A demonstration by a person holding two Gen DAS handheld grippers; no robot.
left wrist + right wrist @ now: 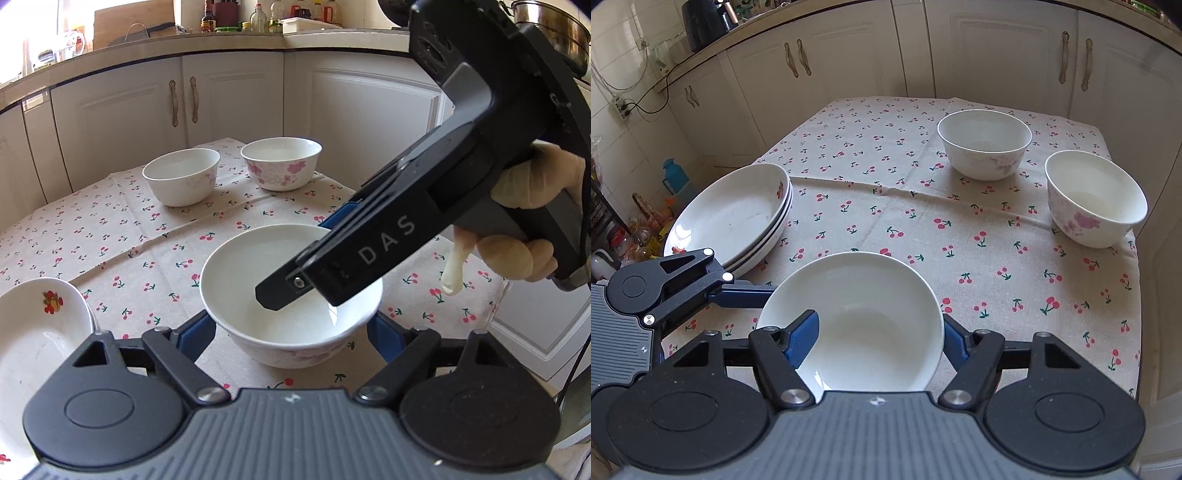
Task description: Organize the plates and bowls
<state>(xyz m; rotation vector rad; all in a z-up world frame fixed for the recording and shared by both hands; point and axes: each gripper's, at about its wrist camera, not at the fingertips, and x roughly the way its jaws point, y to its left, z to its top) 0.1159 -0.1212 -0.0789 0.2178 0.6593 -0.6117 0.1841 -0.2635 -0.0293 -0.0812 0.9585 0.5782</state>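
Observation:
A white bowl [280,325] [857,317] with faint pink flowers stands on the cherry-print tablecloth [110,240] [886,206]. My left gripper [291,332] is open, its blue fingers either side of the bowl's base. My right gripper [879,332] comes from the right; one finger [803,339] is inside the bowl, the other outside the rim. It also shows in the left wrist view [317,258]. Two more white bowls [181,175] [281,162] stand at the far side, and show in the right wrist view [984,142] [1095,199]. A stack of white plates [37,332] [735,214] sits at the left.
White kitchen cabinets [229,96] [923,48] surround the table on the far side. The counter carries bottles [258,16] and a steel pot [550,26]. The table's right edge [1137,295] drops off near the flowered bowl. Clutter and a blue flask [670,173] stand on the floor at left.

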